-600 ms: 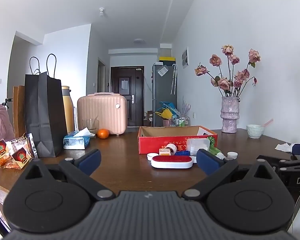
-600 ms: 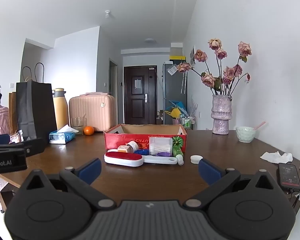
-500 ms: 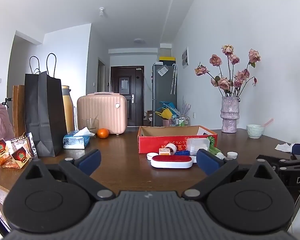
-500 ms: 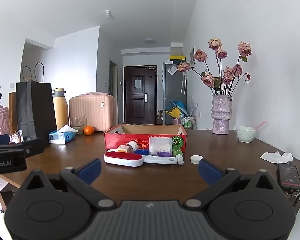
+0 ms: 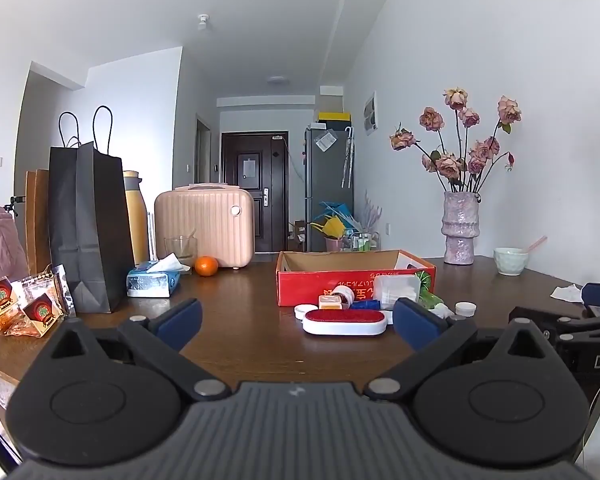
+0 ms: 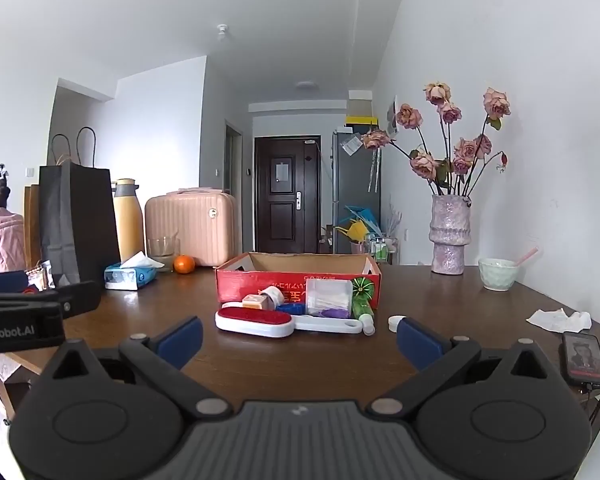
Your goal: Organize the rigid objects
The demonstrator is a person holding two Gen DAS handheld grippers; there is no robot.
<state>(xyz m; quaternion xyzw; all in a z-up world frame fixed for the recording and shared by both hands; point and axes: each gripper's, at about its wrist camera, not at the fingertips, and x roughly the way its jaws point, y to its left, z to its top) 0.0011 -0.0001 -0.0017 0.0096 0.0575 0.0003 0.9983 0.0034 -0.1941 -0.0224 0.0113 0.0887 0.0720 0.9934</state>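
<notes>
A red cardboard box [image 5: 354, 280] [image 6: 295, 278] stands open on the dark wooden table [image 5: 239, 332]. In front of it lie a white brush with a red pad [image 5: 344, 321] [image 6: 255, 321], a clear plastic box [image 6: 328, 298], a green bottle [image 6: 362, 300], a small orange box [image 6: 255, 301], a blue piece [image 6: 289, 308] and a white cap [image 6: 396, 322]. My left gripper [image 5: 295, 322] is open and empty, well short of the pile. My right gripper [image 6: 297, 336] is open and empty, also short of it.
On the left stand a black paper bag [image 5: 85, 224], a yellow flask [image 5: 135, 216], a tissue pack [image 5: 151, 280], an orange [image 5: 206, 266] and a pink case [image 5: 203, 226]. A vase of roses [image 6: 450, 232], a bowl [image 6: 498, 274], a crumpled tissue [image 6: 560, 318] and a phone [image 6: 584, 360] are on the right.
</notes>
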